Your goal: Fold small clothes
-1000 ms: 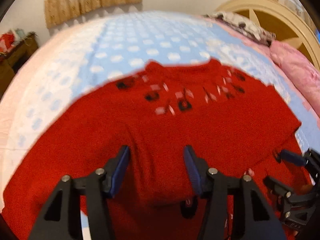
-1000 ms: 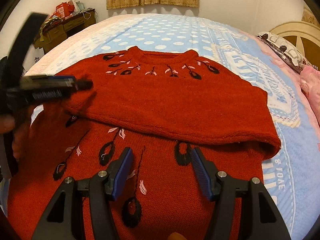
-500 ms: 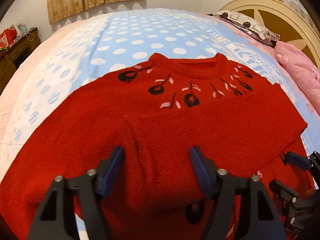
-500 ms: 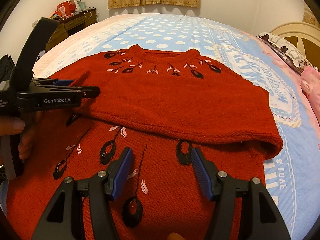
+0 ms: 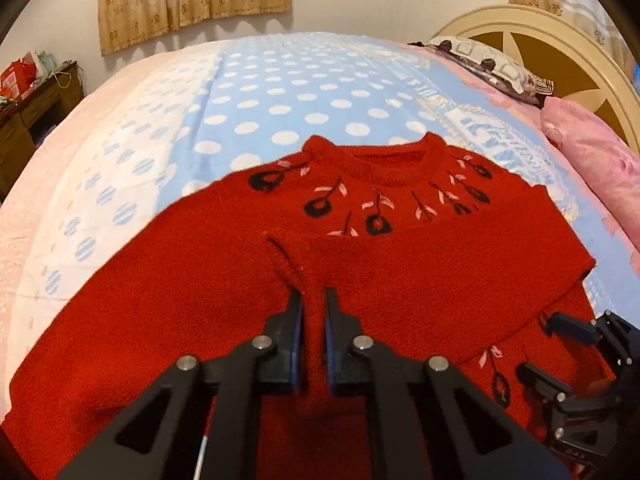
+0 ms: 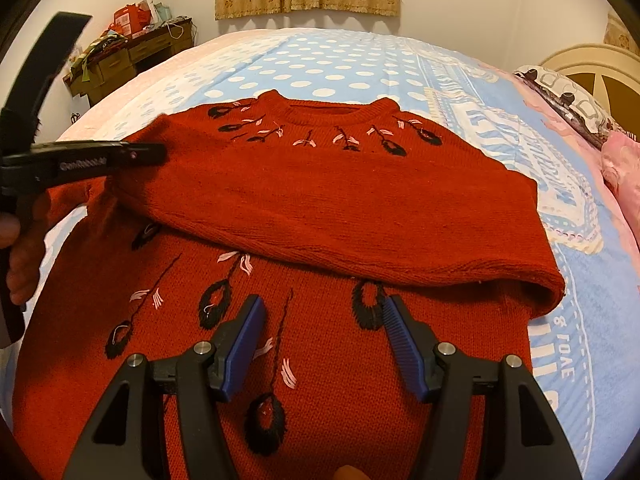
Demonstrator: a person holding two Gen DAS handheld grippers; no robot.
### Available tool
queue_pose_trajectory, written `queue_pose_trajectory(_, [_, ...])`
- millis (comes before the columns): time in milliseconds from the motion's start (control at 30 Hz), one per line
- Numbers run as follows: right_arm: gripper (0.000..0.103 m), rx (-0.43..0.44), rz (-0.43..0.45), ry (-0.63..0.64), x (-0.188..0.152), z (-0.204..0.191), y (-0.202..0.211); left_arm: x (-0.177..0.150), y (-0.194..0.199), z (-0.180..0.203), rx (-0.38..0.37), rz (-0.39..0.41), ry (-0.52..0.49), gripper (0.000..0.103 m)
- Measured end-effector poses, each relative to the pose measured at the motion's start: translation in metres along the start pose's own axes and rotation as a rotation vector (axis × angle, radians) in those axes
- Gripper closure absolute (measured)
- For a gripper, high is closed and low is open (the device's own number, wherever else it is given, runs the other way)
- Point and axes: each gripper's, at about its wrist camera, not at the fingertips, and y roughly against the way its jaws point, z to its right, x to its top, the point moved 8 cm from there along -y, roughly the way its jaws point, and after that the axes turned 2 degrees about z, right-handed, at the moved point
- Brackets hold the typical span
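A red knitted sweater (image 5: 420, 272) with black and pink flowers lies flat on the bed, neck at the far side. One sleeve (image 6: 340, 216) is folded across its chest. My left gripper (image 5: 312, 298) is shut on the cuff end of that sleeve, with a ridge of red knit pinched between its blue pads. In the right wrist view the left gripper (image 6: 154, 152) comes in from the left, held by a hand (image 6: 20, 248). My right gripper (image 6: 324, 306) hangs open over the sweater's lower front, nothing between its fingers. It also shows at the lower right of the left wrist view (image 5: 540, 346).
The bed's blue blanket with white dots (image 5: 300, 92) reaches past the sweater on all sides. A pink pillow (image 5: 592, 160) and a cream headboard (image 5: 560, 40) are at the right. A cluttered wooden desk (image 6: 132, 56) stands by the wall at the far left.
My left gripper has gone from open over the folded sleeve to shut on its cuff end. The right gripper has kept still and open.
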Motion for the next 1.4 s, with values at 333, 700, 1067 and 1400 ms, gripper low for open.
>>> queue_pose_trajectory(333, [0.039,-0.002,0.002,0.001,0.0,0.0,0.001,0.01,0.023,-0.009,-0.01,0.069,0.009,0.095])
queue_pose_trajectory(700, [0.037,-0.011,-0.001,0.01,-0.002,-0.001,0.0,-0.016,0.025,-0.059,0.023,0.032,0.126,0.095])
queue_pose_trajectory(1067, [0.033,-0.023,0.024,0.034,0.02,0.008,0.032,-0.043,0.017,-0.07,0.074,0.033,0.153,0.07])
queue_pose_trajectory(1400, [0.021,-0.107,-0.095,-0.074,0.027,0.081,-0.028,-0.046,0.038,-0.06,0.168,0.102,0.034,0.028])
